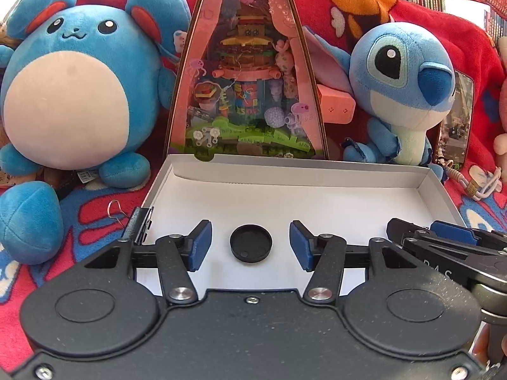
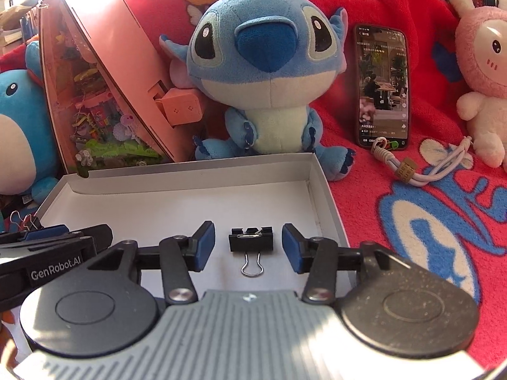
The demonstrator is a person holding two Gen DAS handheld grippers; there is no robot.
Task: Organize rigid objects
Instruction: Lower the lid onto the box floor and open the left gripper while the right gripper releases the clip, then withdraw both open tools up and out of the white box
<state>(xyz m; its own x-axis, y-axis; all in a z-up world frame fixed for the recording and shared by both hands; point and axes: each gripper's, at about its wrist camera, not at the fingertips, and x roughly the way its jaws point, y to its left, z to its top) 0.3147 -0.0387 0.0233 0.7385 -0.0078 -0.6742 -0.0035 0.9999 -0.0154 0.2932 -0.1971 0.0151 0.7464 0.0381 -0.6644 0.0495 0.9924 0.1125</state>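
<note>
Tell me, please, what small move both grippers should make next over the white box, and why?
Probably lift both straight up and out. The left gripper is open around the black cap, and the right gripper is open around the binder clip. Both items seem to lie free on the floor of the white box, so they look already placed.

The phone's on-screen text is too small to read, and the left claw body hides the white box's near edge.
</note>
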